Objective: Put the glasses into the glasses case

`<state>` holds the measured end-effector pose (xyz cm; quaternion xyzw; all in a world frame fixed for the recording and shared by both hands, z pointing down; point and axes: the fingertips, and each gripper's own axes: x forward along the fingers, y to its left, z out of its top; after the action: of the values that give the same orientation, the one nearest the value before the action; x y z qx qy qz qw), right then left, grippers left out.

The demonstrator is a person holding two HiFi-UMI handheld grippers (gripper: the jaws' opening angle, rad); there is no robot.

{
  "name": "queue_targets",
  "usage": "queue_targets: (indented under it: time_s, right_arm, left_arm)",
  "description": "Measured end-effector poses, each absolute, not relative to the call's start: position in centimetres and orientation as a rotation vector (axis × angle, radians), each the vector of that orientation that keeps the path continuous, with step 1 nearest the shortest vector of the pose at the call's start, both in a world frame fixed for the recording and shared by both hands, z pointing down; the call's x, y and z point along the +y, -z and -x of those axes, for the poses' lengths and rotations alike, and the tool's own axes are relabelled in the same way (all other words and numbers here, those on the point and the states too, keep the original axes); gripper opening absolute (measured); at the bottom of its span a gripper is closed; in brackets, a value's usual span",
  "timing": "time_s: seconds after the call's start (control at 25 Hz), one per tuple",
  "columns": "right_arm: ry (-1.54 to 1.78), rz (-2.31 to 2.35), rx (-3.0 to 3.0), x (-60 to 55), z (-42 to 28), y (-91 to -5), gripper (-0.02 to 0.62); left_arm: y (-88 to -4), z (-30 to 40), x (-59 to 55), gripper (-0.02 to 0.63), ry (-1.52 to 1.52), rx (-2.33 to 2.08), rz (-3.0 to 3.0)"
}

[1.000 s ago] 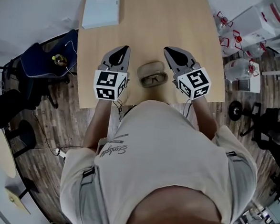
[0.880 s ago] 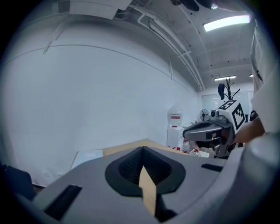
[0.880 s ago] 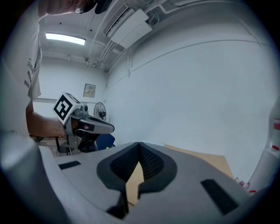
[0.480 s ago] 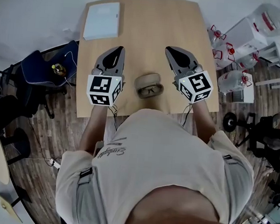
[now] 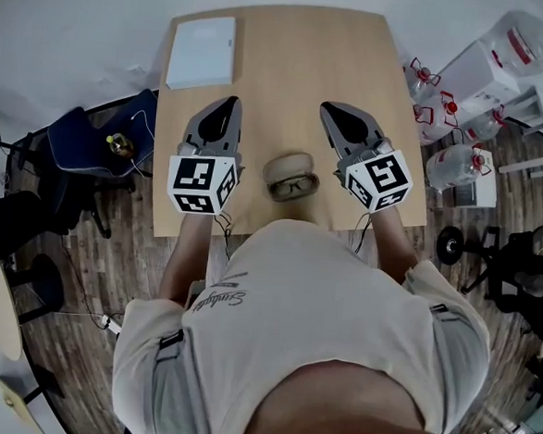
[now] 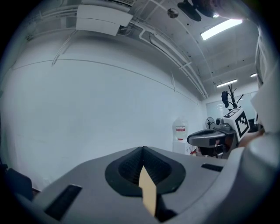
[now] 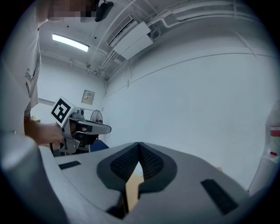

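Both tools hang a little above the desk (image 5: 291, 64), and the case sits between them. The left hand-held gripper (image 5: 230, 102) has its jaws pressed together at the tips with nothing caught in them; its own view looks over the closed tips at a bare wall and ceiling. The right hand-held gripper (image 5: 327, 108) is the same, tips met and empty.

The glasses case (image 5: 287, 162) lies open just inboard of the right hand-held gripper and a bit farther from the left one, level with their rear halves and not their tips. The glasses (image 5: 294, 182) lie in the half of it nearer the person, or right against that edge; from the head view I cannot tell which.

Compared with a second ago, case and glasses have not shifted on the desk, while the left hand-held gripper has drawn slightly outward and both now point past the case, away from it. Neither has taken hold of anything in that time.

To my eye that means the glasses are as good as placed and what remains, if anything, is seating them and folding the lid over. A white pad (image 5: 202, 52) lies far ahead of the left tips, well clear of all this.
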<state>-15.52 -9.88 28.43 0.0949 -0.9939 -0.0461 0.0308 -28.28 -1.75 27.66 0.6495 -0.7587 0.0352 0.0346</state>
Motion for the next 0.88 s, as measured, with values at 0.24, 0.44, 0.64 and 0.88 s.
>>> queue_targets:
  time_s: [0.24, 0.44, 0.64, 0.88]
  right_arm:
    - [0.128, -0.291, -3.083, -10.3, 15.9, -28.0, -0.005]
    - [0.131, -0.308, -3.08, -10.5, 15.8, -28.1, -0.005]
    - [0.113, -0.322, -3.087, -10.5, 16.3, -28.1, -0.005]
    - [0.11, -0.324, -3.091, -10.3, 16.5, -28.2, -0.005]
  left_arm:
    - [-27.7, 29.5, -2.0, 0.014, -0.101, -2.359, -1.971]
    - [-28.0, 29.3, -2.3, 0.014, -0.102, -2.35, -1.978]
    - [-28.3, 29.4, -2.6, 0.014, -0.101, -2.334, -1.981]
    - [-28.3, 29.4, -2.6, 0.014, -0.089, -2.334, -1.987]
